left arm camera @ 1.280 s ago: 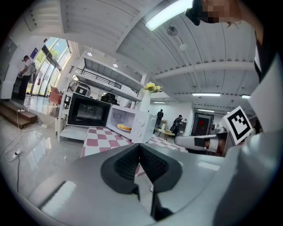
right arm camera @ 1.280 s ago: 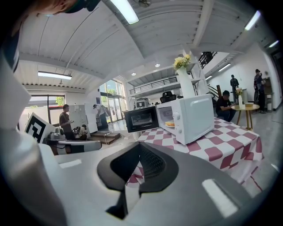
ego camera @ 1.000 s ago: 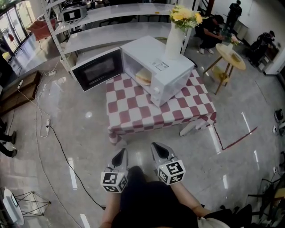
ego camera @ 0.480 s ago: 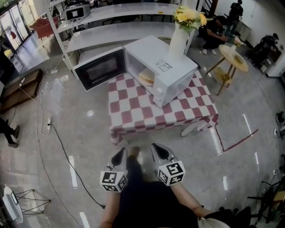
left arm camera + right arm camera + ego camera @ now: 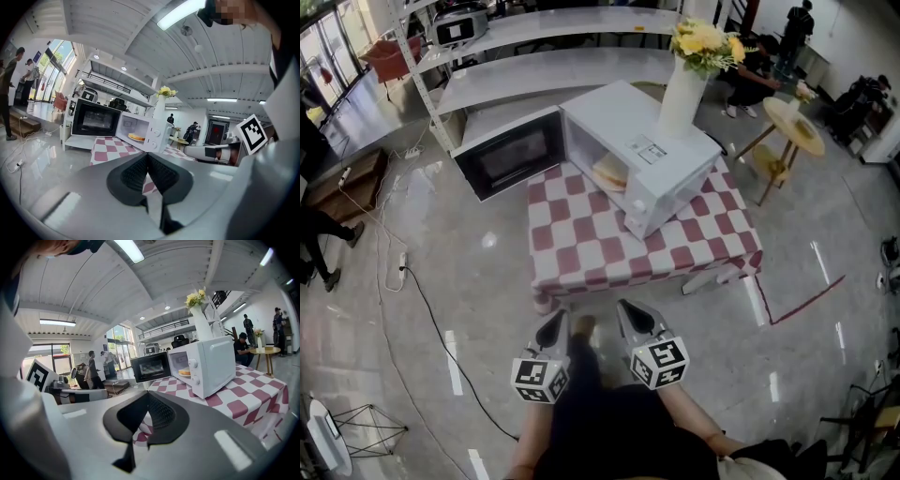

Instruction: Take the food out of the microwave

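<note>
The left tool and right tool are held closed and empty, short of the table. The food lies inside the open microwave; the jaws should be opened before a level reach is made.

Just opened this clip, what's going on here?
A person stands back from the checked table, holding a claw in each hand. The left claw and the right claw are both shut and empty, held low in front of the body. The microwave on the table has its door swung open, and the food sits inside, not yet touched. A vase of yellow flowers stands on top of the microwave.
</note>
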`<control>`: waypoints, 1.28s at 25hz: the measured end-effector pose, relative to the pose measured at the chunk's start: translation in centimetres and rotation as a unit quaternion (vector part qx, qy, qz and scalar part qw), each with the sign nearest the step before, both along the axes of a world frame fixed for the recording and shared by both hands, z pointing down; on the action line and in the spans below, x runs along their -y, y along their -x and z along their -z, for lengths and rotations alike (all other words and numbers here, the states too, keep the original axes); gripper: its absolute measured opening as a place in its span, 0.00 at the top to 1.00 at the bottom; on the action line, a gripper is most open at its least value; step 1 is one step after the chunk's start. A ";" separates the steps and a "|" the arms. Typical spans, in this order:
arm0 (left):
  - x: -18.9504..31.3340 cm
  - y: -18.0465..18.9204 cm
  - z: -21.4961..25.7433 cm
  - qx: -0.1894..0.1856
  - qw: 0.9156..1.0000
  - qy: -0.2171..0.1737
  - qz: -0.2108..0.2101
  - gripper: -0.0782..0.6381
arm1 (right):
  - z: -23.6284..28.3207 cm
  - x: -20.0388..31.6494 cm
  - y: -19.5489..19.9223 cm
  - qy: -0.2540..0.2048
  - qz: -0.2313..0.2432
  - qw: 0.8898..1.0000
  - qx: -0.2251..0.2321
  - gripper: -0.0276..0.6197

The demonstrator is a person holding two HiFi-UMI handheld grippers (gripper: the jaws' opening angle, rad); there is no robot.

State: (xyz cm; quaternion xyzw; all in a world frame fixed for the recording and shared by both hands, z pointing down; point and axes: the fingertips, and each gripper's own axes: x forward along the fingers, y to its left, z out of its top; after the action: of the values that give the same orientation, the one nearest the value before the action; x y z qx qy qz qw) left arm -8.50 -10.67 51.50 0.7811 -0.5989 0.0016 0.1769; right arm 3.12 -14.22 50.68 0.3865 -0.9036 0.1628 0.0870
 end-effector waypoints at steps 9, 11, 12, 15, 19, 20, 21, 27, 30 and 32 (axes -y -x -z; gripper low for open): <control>3.9 0.4 0.3 -0.001 1.000 0.002 -0.014 0.88 | 0.0 3.5 0.4 0.000 -0.022 1.000 0.001 0.96; 4.8 0.4 0.4 -0.003 1.000 0.002 -0.017 0.88 | 0.0 4.4 0.5 0.000 -0.024 1.000 0.002 0.96; 5.2 0.4 0.4 -0.002 1.000 0.002 -0.019 0.88 | 0.0 4.8 0.7 0.000 -0.024 1.000 0.002 0.96; 6.4 0.6 0.4 -0.005 1.000 0.002 -0.024 0.88 | -0.1 5.9 1.2 0.003 -0.023 1.000 0.003 0.96; 7.8 1.1 0.1 -0.014 1.000 0.008 -0.025 0.88 | -0.1 7.1 2.2 0.005 -0.018 1.000 0.002 0.96; 8.2 1.2 0.0 -0.015 1.000 0.010 -0.026 0.88 | -0.1 7.5 2.3 0.005 -0.019 1.000 0.002 0.96; 8.6 1.2 -0.1 -0.015 0.999 0.011 -0.027 0.88 | -0.2 7.9 2.3 0.006 -0.021 1.000 0.001 0.96; 11.2 1.8 -0.3 -0.016 0.999 0.019 -0.036 0.88 | -0.2 10.3 2.7 0.013 -0.028 1.000 -0.001 0.96; 12.5 2.2 -0.4 -0.018 0.999 0.022 -0.042 0.88 | -0.2 11.4 2.9 0.016 -0.037 0.999 -0.003 0.96; 13.5 2.5 -0.5 -0.018 0.999 0.024 -0.046 0.88 | -0.3 12.2 3.1 0.017 -0.043 0.999 -0.004 0.96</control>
State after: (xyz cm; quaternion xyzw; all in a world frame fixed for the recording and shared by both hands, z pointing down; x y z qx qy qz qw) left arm -11.04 -24.14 51.96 0.8030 -0.5592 0.0097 0.2057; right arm 0.03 -26.44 51.03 0.4242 -0.8828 0.1805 0.0906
